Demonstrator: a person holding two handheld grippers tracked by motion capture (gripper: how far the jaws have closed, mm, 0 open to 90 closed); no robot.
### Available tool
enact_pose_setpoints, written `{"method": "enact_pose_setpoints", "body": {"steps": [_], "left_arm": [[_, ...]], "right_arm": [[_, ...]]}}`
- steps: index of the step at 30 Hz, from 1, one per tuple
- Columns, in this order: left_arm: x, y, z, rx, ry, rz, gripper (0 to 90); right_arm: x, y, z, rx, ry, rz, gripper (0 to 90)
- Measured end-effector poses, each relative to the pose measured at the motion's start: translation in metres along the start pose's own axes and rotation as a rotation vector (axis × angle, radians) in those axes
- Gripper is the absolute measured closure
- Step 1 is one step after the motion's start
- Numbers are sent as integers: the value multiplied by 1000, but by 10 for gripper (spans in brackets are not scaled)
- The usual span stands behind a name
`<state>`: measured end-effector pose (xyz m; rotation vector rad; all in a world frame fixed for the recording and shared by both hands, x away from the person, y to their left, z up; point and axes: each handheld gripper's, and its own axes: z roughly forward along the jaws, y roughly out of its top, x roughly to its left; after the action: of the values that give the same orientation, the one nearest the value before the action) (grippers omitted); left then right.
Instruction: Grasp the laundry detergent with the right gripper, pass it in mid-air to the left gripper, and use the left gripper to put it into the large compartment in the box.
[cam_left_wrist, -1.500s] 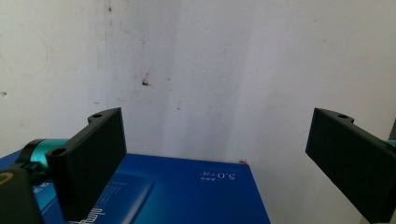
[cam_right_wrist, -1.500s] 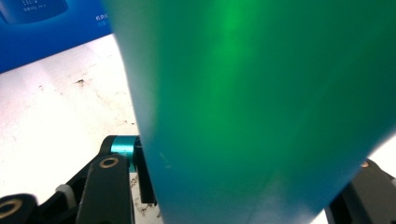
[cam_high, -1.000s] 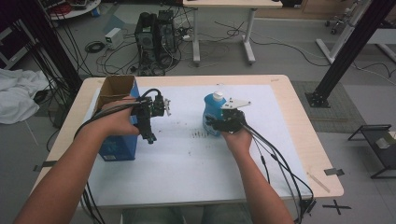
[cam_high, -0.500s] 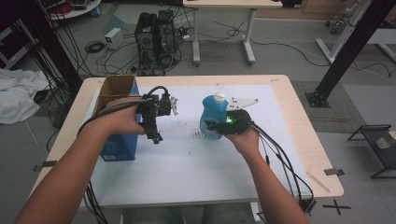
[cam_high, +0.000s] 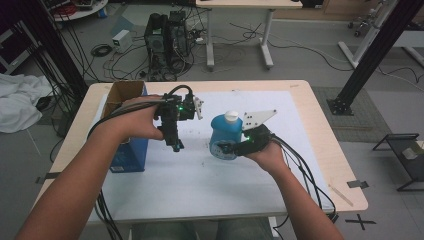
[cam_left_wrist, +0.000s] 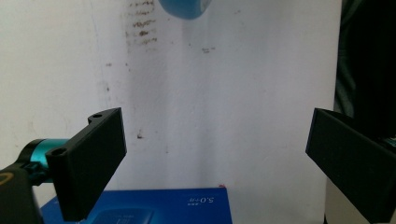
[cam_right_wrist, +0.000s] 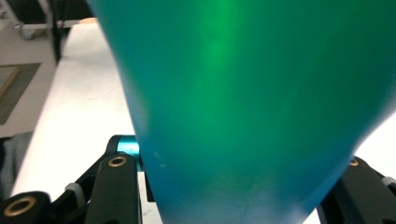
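The blue bottle (cam_high: 223, 137) is clamped between the fingers of the right gripper (cam_high: 235, 148), which press on its lower body from either side; in the right gripper view the bottle's blue-green wall (cam_right_wrist: 252, 107) is seen close up between the two black fingers (cam_right_wrist: 116, 186). The bottle is held upright, its white cap (cam_high: 231, 116) on top, above the white sheet (cam_high: 200, 175) that covers the bench (cam_high: 320, 120). The grey three-cornered plate (cam_high: 258, 119) is carried just beside the cap.

The fingers (cam_left_wrist: 91, 161) of the left gripper (cam_high: 176, 145) are spread wide apart with nothing between them, and are pointed down at the sheet. In the left gripper view the bottom of the bottle (cam_left_wrist: 184, 8) is seen at the upper edge, well apart from those fingers, and the top of a blue box (cam_left_wrist: 177, 205) lies below them. In the high view this blue box (cam_high: 131, 150) is stood at the left of the bench, with an open cardboard box (cam_high: 124, 92) just behind it. The left gripper is held near the bottle, not touching it.
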<state>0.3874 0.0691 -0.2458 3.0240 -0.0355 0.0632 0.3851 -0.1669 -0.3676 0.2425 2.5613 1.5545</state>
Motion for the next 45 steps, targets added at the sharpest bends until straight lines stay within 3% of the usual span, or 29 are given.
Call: {"method": "enact_pose_setpoints", "body": {"steps": [9,14,17,18,23,25,26,37,38,39,45], "left_arm": [[-12,21,0,-15,-21,64,49],[-17,34,1,-22,-26,82,49],[-19,44,2,-26,-25,92,49],[-19,47,3,-25,-35,92,49],[-20,61,7,-21,-50,92,49],[-19,64,8,-19,-55,90,49],[-19,65,8,-12,-46,89,49],[-17,70,17,-14,-59,55,49],[-17,70,18,-7,-56,54,49],[-16,71,19,-2,-59,55,49],[-16,73,26,21,-56,44,50]], "right_arm": [[13,3,13,28,121,-66,451],[17,3,21,46,147,-82,451],[19,3,27,44,158,-115,451],[17,3,29,36,149,-147,451],[23,2,31,59,153,-130,451],[22,2,32,40,151,-158,451],[25,1,30,71,168,-118,451],[25,0,32,71,168,-117,451],[24,0,33,63,164,-123,451],[25,0,33,58,179,-97,451],[25,-1,34,57,180,-99,451]]}}
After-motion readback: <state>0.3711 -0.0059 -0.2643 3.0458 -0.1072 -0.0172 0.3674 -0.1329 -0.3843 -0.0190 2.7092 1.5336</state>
